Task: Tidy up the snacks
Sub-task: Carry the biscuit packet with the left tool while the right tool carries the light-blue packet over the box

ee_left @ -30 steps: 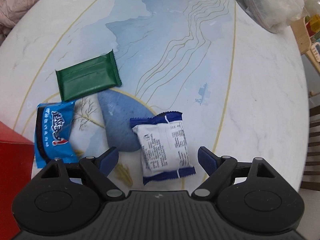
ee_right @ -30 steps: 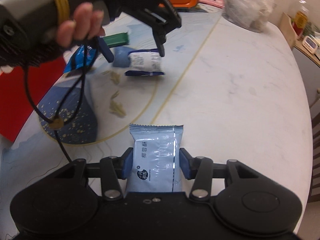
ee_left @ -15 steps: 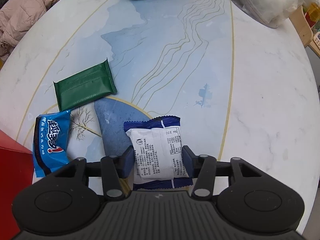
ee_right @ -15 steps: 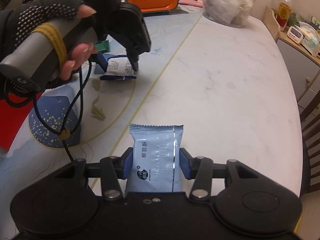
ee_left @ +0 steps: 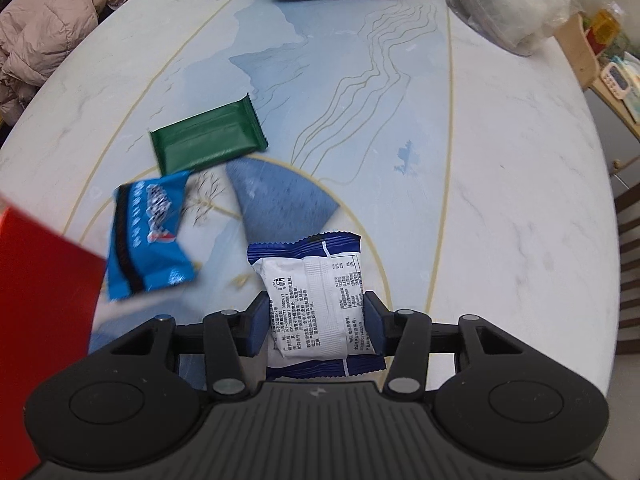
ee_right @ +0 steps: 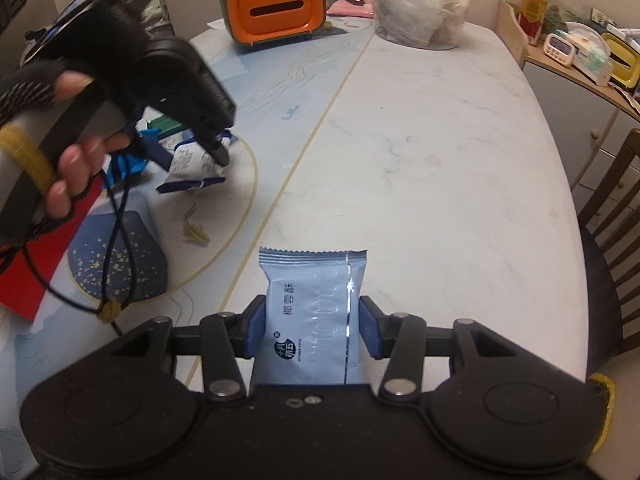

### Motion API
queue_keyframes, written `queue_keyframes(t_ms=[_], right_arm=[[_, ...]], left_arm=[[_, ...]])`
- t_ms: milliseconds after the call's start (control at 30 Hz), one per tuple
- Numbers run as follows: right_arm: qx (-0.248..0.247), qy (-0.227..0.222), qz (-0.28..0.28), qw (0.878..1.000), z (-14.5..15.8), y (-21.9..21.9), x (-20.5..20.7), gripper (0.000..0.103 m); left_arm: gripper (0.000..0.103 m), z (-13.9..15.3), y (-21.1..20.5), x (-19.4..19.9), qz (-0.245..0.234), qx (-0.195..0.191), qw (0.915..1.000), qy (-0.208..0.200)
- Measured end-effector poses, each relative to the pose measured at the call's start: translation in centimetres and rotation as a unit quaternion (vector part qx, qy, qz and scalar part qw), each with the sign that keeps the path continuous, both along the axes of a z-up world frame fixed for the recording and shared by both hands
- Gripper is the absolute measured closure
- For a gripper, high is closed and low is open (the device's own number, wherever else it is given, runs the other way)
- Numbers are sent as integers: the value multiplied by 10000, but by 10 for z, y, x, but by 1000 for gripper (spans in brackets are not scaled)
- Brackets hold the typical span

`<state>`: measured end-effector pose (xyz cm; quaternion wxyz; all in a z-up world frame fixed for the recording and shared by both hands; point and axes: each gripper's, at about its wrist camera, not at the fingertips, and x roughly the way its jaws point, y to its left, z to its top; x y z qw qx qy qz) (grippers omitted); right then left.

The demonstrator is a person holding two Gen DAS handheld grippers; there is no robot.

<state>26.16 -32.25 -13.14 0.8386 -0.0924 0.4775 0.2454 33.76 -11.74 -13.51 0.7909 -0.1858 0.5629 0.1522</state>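
1. The left tool [ee_left: 315, 322] is clamped on a white-and-navy snack packet [ee_left: 316, 304], lifted above the surface [ee_left: 500, 184].
2. The right tool [ee_right: 312, 326] grips a pale blue packet [ee_right: 314, 320] (printed side up).
3. A bright blue packet [ee_left: 146, 234] and a green one [ee_left: 208, 140] lie just beyond, near a red box [ee_left: 36, 300].

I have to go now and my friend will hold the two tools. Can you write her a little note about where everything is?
Left tool: shut on the white snack packet with dark blue ends, lifted off the round marble table.
Right tool: shut on the light blue foil snack packet.
Still on the table: the dark green wrapper bar and the bright blue snack packet, beside the red box.
Done: two snacks picked up.
Left: put both away, then collect the other two.
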Motion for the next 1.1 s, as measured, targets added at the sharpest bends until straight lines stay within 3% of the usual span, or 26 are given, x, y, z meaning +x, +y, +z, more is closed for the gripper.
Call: queue_keyframes(t_ms=[667, 1100], right_arm=[[592, -398, -47, 9974, 84, 1, -64, 56], [601, -563, 401, 9958, 121, 64, -105, 56]], left_arm=[[55, 97, 11, -129, -553, -129, 9962, -659], [55, 135, 70, -205, -454, 82, 9954, -840]])
